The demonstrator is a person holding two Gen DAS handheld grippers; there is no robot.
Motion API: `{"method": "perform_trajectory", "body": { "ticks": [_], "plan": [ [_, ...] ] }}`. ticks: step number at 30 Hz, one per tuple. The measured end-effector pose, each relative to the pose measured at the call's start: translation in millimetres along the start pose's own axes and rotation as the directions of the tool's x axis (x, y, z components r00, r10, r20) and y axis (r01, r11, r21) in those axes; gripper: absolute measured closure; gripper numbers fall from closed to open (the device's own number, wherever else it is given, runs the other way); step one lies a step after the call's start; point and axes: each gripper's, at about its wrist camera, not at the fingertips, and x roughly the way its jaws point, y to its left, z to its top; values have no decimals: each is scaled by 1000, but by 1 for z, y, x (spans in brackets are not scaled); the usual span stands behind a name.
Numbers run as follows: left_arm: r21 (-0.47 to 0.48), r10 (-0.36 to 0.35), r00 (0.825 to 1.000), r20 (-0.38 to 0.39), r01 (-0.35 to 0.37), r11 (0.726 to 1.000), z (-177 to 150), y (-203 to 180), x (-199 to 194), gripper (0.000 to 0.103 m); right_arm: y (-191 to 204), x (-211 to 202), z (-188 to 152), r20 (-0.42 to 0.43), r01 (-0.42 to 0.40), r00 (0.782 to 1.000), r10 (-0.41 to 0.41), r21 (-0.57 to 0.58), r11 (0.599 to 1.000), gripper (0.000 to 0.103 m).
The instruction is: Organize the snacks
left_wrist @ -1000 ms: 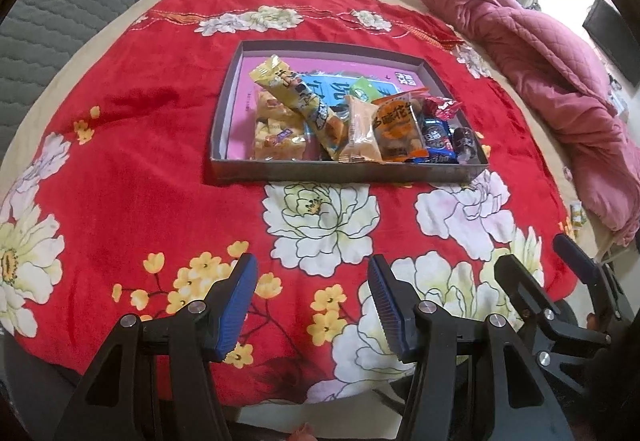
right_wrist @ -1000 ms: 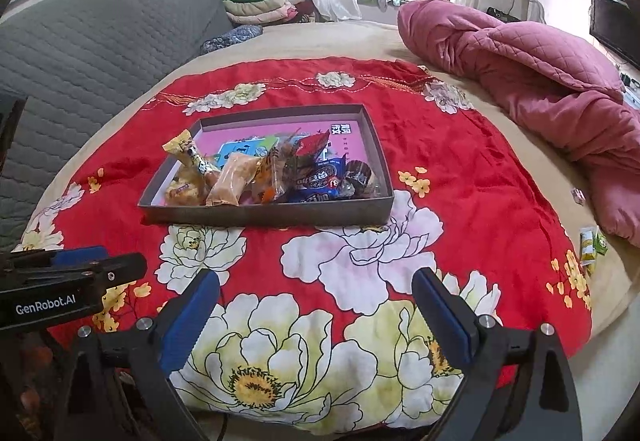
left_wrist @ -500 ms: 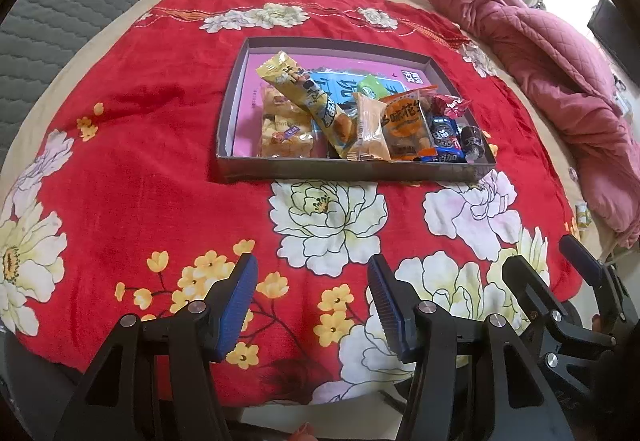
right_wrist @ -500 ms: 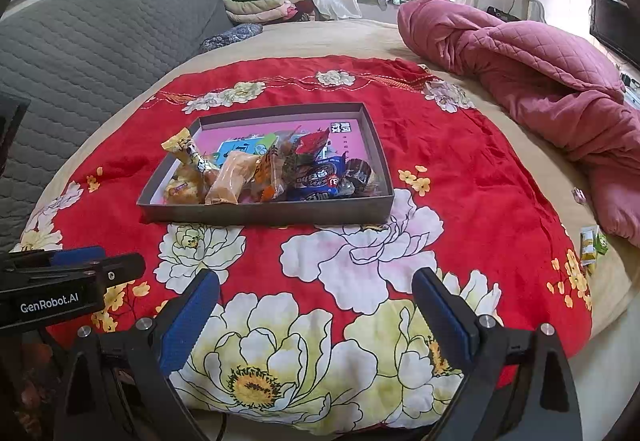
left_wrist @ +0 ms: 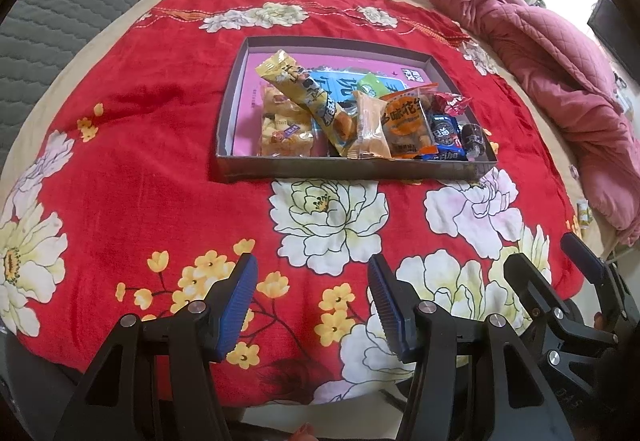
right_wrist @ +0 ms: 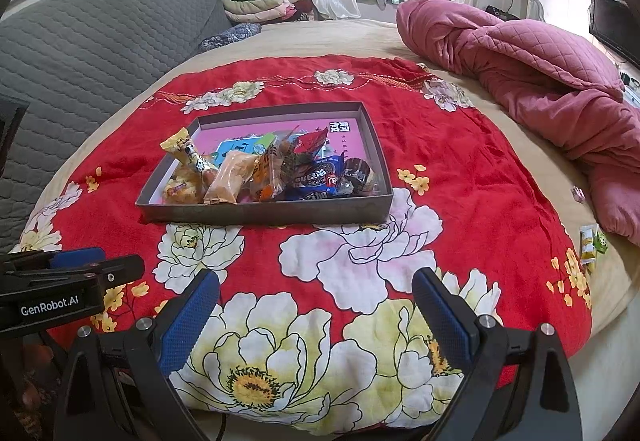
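A shallow grey box point(left_wrist: 352, 171) with a pink floor sits on a red flowered blanket point(left_wrist: 132, 169) spread over a bed point(right_wrist: 320, 37). The snacks are heaped along the box's near wall: a long yellow packet point(left_wrist: 308, 97) leans across a pack of small yellow cakes point(left_wrist: 285, 129), then come an orange wrapped bar point(left_wrist: 370, 127), an orange peanut bag point(left_wrist: 406, 121), a blue cookie pack point(left_wrist: 446, 133) and a dark round sweet point(left_wrist: 474, 139) in the box's near right corner. A red wrapper point(left_wrist: 452, 103) lies behind the blue pack.

The left hand-held gripper point(left_wrist: 313, 305) hovers over the blanket on the near side of the box, jaws apart and empty. The right hand-held gripper point(right_wrist: 316, 317) also hovers on the near side of the box, spread wide and holding nothing. A pink quilt point(right_wrist: 532, 81) is bunched to the right of the box, well apart from it. Two small packets point(right_wrist: 592, 243) lie on the bed beyond the blanket's right edge.
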Motion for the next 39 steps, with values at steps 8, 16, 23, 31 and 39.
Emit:
{"method": "perform_trajectory", "body": {
  "ticks": [8,16,23,31,39],
  "plan": [
    [2,1,1000,2,-1,1000,0,0,0,44,0,0,0,-1,0,1000,0,1,1000,6],
    [-2,4,1000,-1,-4,1000,0,0,0,44,-1,0,0,0,0,1000,0,2,1000,6],
    [-3,6,1000,-1,-6,1000,0,1,0,44,0,-1,0,0,1,1000,-1,2,1000,6],
    [-5,12,1000,-1,-12,1000,-1,2,0,44,0,0,0,-1,1,1000,-1,2,1000,6],
    [-4,18,1000,6,-18,1000,-1,2,0,44,0,-1,0,3,-2,1000,2,2,1000,6]
  ]
}}
